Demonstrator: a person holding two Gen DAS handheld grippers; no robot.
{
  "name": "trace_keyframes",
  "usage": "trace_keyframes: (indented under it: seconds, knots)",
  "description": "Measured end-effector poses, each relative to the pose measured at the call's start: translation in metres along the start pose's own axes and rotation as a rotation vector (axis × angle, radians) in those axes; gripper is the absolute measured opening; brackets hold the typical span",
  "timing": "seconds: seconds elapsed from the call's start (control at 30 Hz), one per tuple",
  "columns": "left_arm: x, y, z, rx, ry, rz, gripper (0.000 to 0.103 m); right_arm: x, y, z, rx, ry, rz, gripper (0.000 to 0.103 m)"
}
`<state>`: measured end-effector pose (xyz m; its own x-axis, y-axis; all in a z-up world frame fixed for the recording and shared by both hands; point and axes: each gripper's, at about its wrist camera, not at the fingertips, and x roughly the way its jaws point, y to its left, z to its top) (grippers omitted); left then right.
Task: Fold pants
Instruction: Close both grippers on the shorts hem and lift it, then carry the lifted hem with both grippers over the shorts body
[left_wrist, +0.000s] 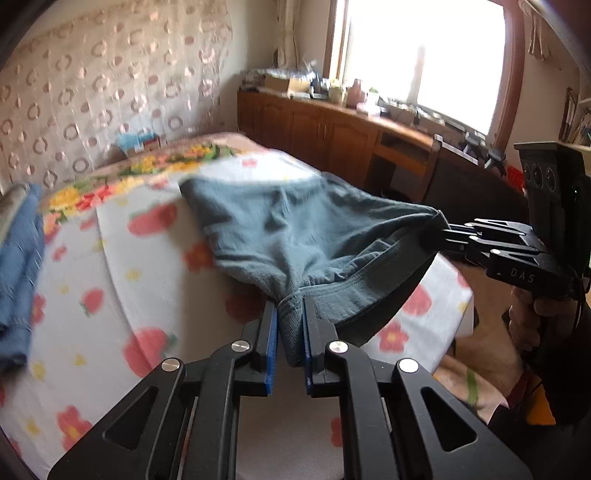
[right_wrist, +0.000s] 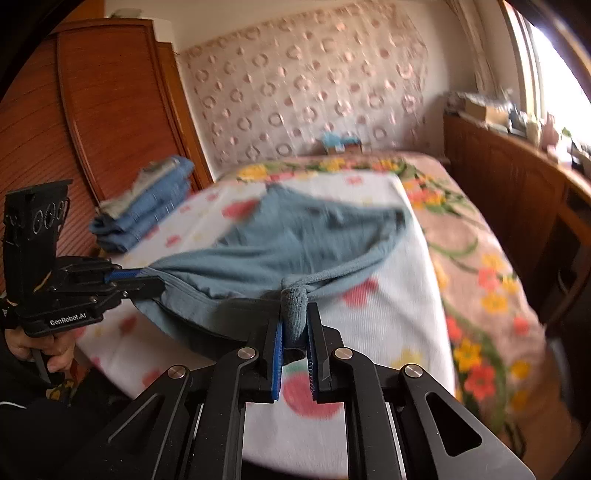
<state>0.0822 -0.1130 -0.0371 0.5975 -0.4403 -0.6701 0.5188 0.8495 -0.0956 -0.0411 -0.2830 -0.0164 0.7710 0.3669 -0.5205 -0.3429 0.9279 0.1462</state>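
On the bed, over a white sheet (left_wrist: 110, 258) printed with strawberries, one pair of grey-blue pants (left_wrist: 280, 229) hangs lifted at its near edge between two grippers, while its far part lies on the sheet. Pinching a bunched corner of the ribbed waistband, the left gripper (left_wrist: 289, 325) has its blue pads pressed on the cloth; the right gripper (right_wrist: 295, 326) nips the other corner the same way, fingers drawn close on the fabric. A hand (left_wrist: 532, 317) shows under the right gripper in the left view, and another hand (right_wrist: 40, 350) under the left gripper in the right view.

My reading is that this is the start of a fold: the waistband is raised and stretched between both grips, not yet laid over. The next move likely calls for carrying both corners together towards the far end, keeping the band taut and level so the cloth lands flat, then letting go at once.

Counted: one pair of pants, two grippers, two hands, one stack of folded blue cloth (right_wrist: 147, 206) at the bedside, one floral bedspread (right_wrist: 480, 258) beneath
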Motion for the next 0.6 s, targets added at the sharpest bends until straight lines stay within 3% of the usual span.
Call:
trace_keyframes:
  seconds: [0.4, 0.6]
  knots:
    - [-0.07, 0.021, 0.066, 0.015, -0.187, 0.072, 0.012, -0.032, 0.036, 0.081, -0.128, -0.173, 0.026, 0.01]
    - [-0.101, 0.034, 0.089, 0.025, -0.264, 0.135, 0.012, -0.035, 0.049, 0.111, -0.169, -0.216, 0.057, 0.01]
